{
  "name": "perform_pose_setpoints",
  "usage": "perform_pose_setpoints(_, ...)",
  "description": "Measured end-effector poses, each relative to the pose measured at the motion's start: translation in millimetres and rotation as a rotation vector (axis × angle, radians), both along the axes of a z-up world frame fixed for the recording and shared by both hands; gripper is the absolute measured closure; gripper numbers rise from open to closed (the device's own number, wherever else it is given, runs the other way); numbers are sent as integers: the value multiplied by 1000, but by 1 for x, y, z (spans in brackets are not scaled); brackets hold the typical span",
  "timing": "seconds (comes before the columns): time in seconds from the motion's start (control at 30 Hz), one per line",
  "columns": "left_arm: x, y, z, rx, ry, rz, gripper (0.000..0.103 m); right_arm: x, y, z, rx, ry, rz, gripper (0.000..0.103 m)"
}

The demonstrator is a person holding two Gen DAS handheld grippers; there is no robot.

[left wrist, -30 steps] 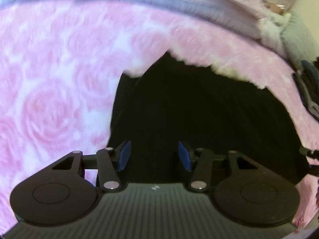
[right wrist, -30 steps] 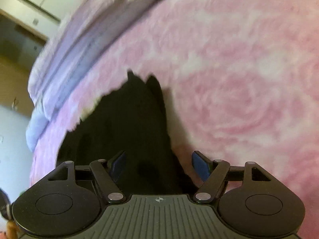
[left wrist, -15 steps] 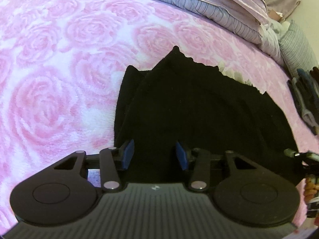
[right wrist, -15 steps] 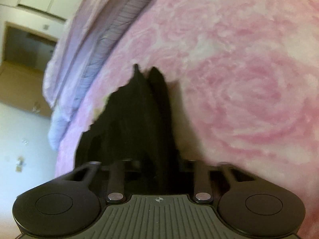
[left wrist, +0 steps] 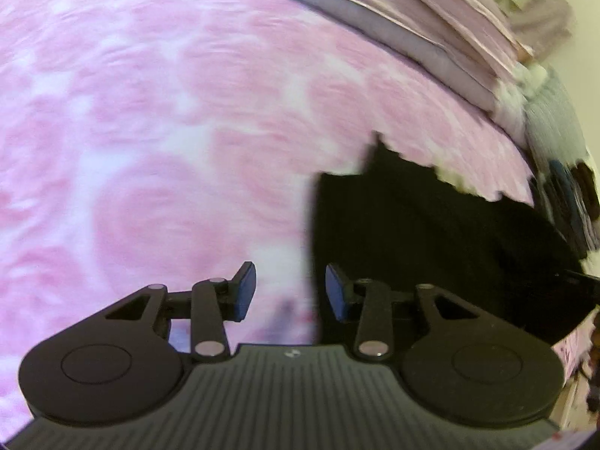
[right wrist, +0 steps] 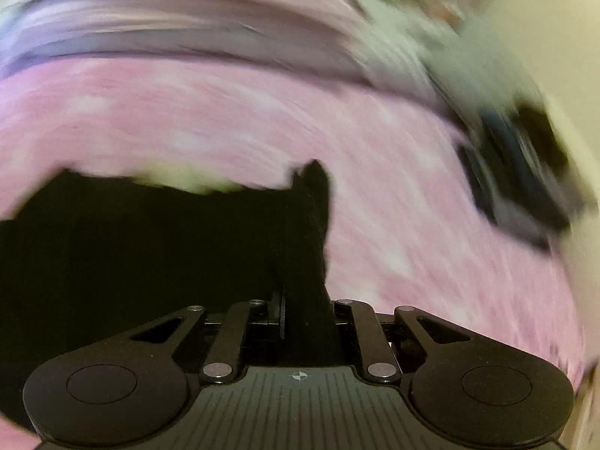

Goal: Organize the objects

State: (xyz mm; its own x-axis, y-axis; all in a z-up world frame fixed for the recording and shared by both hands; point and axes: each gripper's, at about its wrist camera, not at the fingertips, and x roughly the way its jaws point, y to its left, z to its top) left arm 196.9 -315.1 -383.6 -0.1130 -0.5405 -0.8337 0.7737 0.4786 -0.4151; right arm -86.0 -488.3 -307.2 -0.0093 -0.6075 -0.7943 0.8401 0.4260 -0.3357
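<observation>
— While both views are blurred, where is the black cloth (left wrist: 431,240)?

— Spread on the pink rose blanket (left wrist: 168,131), right of the left gripper (left wrist: 287,292). That gripper's blue pads (left wrist: 245,290) stand apart with nothing between them, the cloth's edge just beside the right pad.

— And the right gripper (right wrist: 305,318)?

— Clenched on a fold of the cloth (right wrist: 150,255), which rises between its fingers.

— Anything else?

— Striped purple bedding (left wrist: 393,11) beyond the blanket, and a dark pile (right wrist: 525,183) at the right, too smeared to identify.
</observation>
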Motion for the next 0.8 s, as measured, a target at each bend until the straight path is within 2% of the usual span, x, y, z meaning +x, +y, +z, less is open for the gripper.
perform_pose_setpoints(0.07, 20, 17, -4, 28, 19, 39, 68, 52, 44, -4, -58, 46, 117, 93)
perform_pose_setpoints(0.17, 40, 40, -9, 55, 28, 75, 68, 117, 97, -44, -40, 87, 274, 92)
perform_pose_setpoints(0.2, 43, 46, -12, 58, 37, 85, 68, 132, 109, -62, -4, 113, 318, 91)
perform_pose_setpoints(0.23, 47, 52, -15, 63, 47, 93, 68, 145, 122, -84, 58, 144, 372, 86)
perform_pose_setpoints(0.27, 50, 56, -18, 70, 55, 98, 68, 154, 133, -100, 58, 202, 396, 83)
perform_pose_setpoints(0.3, 53, 61, -19, 72, 60, 102, 68, 159, 143, -105, -1, 243, 413, 82)
perform_pose_setpoints(0.33, 54, 65, -20, 70, 67, 104, 68, 159, 147, -104, -16, 259, 429, 80)
perform_pose_setpoints(0.43, 52, 69, -17, 58, 93, 111, 68, 145, 141, -78, 90, 143, 442, 75)
perform_pose_setpoints(0.5, 49, 65, -11, 28, 130, 109, 68, 127, 139, -47, 161, 22, 447, 65)
perform_pose_setpoints(0.57, 42, 57, 1, -20, 172, 84, 68, 102, 132, -21, 221, -91, 414, 65)
perform_pose_setpoints(0.7, 20, 24, 14, -99, 281, -10, 65, 51, 103, 17, 269, -292, 248, 65)
perform_pose_setpoints(0.8, -2, -9, 10, -104, 368, -88, 60, 12, 69, 16, 240, -321, 67, 65)
